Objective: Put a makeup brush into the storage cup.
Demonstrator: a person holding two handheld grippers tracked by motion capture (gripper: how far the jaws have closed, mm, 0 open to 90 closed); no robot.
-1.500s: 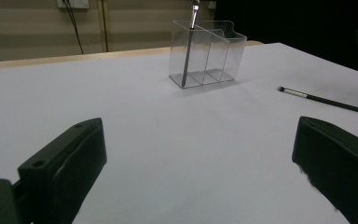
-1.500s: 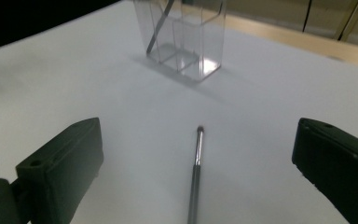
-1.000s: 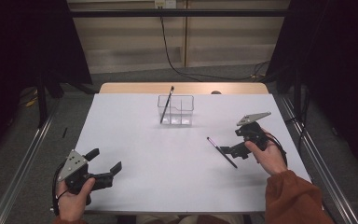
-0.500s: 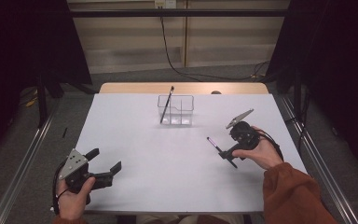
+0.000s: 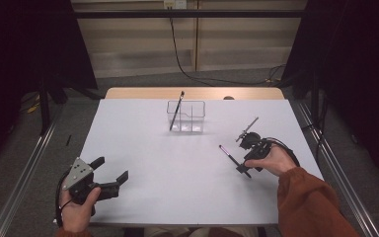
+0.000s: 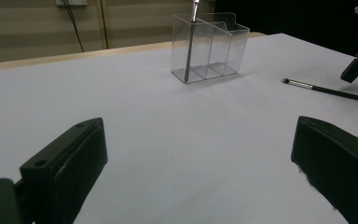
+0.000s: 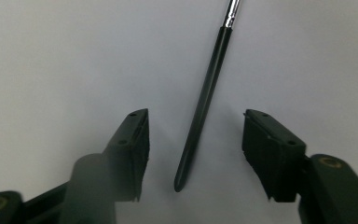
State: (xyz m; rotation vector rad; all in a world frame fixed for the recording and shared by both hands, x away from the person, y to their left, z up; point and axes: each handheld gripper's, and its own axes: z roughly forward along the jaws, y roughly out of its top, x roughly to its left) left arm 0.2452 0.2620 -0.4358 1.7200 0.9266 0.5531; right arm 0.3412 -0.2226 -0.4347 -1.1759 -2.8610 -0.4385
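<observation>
Brush pickup is the work in hand, judging by where the right jaws stand. Starting at the left, the left hand-held gripper (image 5: 112, 174) rests near the front left corner of the counter (image 5: 143, 148) with its jaws spread wide and nothing between them. Further along, toward the back middle, a clear organizer (image 5: 186, 116) with compartments stands upright; a second brush (image 5: 176, 110) leans in its leftmost compartment. At the right, the slim brush (image 7: 205, 98) lies flat on the counter, and the right hand-held gripper (image 7: 193, 149) straddles its tail end. Its jaws have just been closing, with the handle between them, but both pads remain apart from it, so it is not yet gripped. To do this well, I would keep the jaws low and square to the handle, then close slowly so the round shaft cannot roll out. The brush has a thin black tapering handle, a bright metal ferrule and a small dark tip.
</observation>
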